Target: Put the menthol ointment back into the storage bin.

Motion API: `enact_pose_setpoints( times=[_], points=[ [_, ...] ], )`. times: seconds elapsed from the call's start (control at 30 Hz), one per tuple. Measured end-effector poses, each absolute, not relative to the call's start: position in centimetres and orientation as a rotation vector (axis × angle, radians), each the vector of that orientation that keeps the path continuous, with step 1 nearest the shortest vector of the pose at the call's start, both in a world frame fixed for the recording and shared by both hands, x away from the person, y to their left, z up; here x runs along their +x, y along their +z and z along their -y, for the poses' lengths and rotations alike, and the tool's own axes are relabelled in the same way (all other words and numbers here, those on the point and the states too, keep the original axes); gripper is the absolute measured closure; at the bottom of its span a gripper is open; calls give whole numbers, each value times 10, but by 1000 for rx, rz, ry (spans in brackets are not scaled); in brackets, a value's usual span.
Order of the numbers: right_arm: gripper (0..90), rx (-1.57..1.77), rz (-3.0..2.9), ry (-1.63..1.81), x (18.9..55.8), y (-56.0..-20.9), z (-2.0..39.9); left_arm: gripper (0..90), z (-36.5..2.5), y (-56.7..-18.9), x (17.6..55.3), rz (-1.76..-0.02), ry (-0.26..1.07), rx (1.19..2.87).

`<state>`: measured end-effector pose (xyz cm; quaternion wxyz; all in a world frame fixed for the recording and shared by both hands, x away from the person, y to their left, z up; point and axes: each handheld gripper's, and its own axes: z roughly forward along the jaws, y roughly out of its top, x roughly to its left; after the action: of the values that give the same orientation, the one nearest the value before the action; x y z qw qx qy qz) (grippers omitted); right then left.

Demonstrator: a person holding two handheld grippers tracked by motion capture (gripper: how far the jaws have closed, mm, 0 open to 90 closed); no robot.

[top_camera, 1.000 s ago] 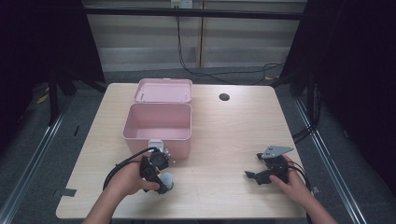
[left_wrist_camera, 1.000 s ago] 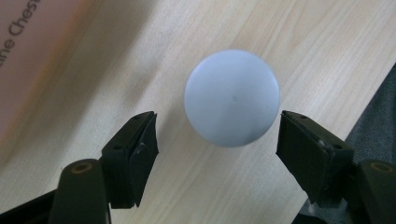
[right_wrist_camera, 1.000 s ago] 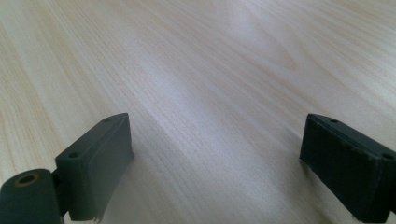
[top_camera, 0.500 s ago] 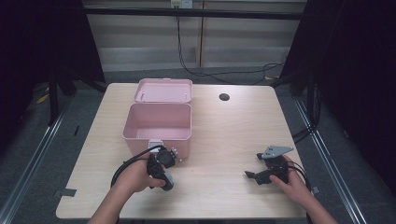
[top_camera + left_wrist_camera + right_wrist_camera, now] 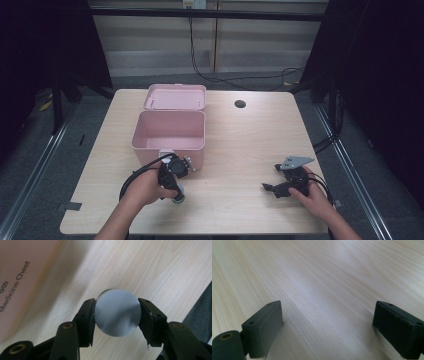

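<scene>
small round container [image 5: 117, 312] with a pale grey-white flat top and a green edge peeking out behind it, pinched between the left gripper [image 5: 116, 315] jaws, one pad on each side. in the high view the container [image 5: 178, 199] sits low at the front-left of the tabletop [image 5: 240, 145], just in front of the pink box [image 5: 170, 131], under the left hand [image 5: 145, 187].

box wall beside the left gripper reads "medicine chest" in dark print [image 5: 21, 285], running sideways in the left gripper view; another word next to it is cut off, only "ood" legible. box is open, lid [image 5: 175, 96] folded back flat behind it, interior looks pink and bare from above. white latch on the front wall, touching or just beside the left gripper [image 5: 175, 172], can't tell which.

right gripper [image 5: 280, 186] lies at the front-right, well apart from the box, right hand [image 5: 312, 192] on it, grey three-cornered plate on top. its jaws are spread wide over bare wood grain [image 5: 324, 290], nothing between them.

small dark round hole [image 5: 240, 104] in the tabletop near the far edge, right of the lid.
</scene>
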<state>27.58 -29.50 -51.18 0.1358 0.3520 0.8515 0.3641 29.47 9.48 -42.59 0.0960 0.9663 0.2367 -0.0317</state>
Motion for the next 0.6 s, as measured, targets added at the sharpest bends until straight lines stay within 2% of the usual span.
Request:
enact_pose_setpoints(
  times=[0.6],
  points=[
    [86,1020,-2466,1055,276,-512,295,502,-102,-385,302,-772,-126,2861]
  ],
)
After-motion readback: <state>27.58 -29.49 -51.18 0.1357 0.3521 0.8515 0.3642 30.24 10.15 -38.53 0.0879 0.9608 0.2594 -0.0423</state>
